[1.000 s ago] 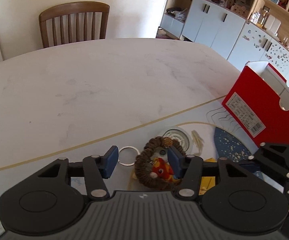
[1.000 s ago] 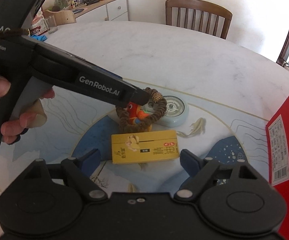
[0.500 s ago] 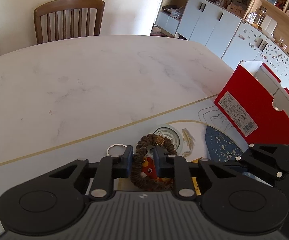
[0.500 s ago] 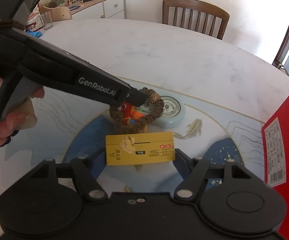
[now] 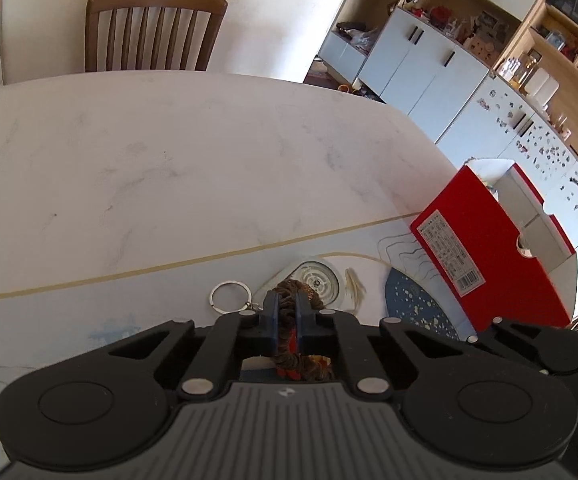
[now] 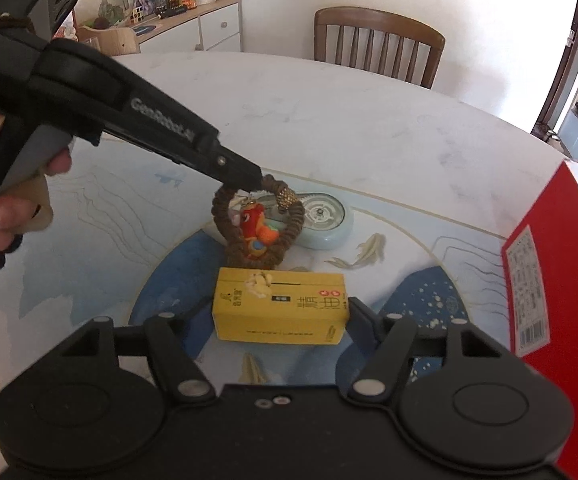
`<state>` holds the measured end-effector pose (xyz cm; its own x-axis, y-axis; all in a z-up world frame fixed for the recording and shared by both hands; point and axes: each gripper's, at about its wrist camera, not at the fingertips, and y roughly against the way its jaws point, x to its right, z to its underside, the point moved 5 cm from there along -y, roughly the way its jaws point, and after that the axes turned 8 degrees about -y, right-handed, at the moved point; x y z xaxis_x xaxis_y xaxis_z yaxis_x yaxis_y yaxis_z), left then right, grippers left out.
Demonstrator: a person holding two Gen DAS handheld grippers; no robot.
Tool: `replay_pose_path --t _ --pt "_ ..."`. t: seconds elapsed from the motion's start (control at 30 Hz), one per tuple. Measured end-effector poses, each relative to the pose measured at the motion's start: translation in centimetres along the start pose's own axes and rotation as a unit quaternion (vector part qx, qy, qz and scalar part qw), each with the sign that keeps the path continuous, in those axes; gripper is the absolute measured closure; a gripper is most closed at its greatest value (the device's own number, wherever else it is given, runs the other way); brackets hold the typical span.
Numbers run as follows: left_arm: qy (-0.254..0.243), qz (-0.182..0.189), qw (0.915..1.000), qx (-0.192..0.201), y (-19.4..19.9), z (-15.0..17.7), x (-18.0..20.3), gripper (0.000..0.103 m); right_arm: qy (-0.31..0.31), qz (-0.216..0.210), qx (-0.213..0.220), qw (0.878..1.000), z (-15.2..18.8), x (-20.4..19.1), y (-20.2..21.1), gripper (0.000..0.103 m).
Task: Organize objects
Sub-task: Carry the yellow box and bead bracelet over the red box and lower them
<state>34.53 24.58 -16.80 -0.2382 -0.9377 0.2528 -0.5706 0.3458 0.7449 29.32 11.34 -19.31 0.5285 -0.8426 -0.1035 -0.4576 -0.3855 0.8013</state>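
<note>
My left gripper (image 5: 287, 312) is shut on the top of a brown braided hair ring (image 5: 289, 308). In the right wrist view its tips (image 6: 255, 182) pinch that ring (image 6: 225, 208), which stands up around an orange toy fish (image 6: 255, 232). The toy's metal key ring (image 5: 229, 298) lies on the mat to the left. Just in front lies a yellow box (image 6: 281, 308), and my right gripper (image 6: 281, 314) is shut on its two short ends. A pale green round disc (image 6: 325, 220) sits behind the ring.
An open red box (image 6: 549, 280) stands at the right, close to my right gripper. Everything rests on a blue-and-white fish-print mat (image 6: 89, 248) on a white marble table (image 5: 169, 160). A wooden chair (image 5: 153, 28) stands at the far side.
My left jaws have closed from wide apart onto the brown ring. My right jaws have narrowed onto the ends of the yellow box. Neither hand has shifted much.
</note>
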Motion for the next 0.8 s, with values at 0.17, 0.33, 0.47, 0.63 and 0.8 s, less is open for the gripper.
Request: replay_pose_path --t 0.17,0.33,0.47,0.63,0.8 --pt "0.006 0.01 0.9999 0.008 1.0 0.1 0.8 0.096 -0.011 0.0 0.01 1.0 0.6 0.3 1.6 0.035" --pt "0.01 0.02 0.9995 0.022 2.9 -0.2 1.8 0.096 -0.021 -0.001 0.028 0.999 0.8 0.6 3.8 0.035" --pt "0.006 0.023 0.9992 0.032 4.3 -0.6 3.0 0.096 -0.027 0.0 0.038 0.999 0.9 1.1 6.0 0.035" --pt "-0.002 0.035 0.9983 0.047 6.2 -1.2 5.1 0.096 -0.039 -0.001 0.049 0.998 0.9 2.0 8.6 0.035" --pt "-0.029 0.045 0.9966 0.063 8.0 -1.9 7.9 0.096 -0.052 -0.001 0.061 0.997 0.9 3.4 11.4 0.035"
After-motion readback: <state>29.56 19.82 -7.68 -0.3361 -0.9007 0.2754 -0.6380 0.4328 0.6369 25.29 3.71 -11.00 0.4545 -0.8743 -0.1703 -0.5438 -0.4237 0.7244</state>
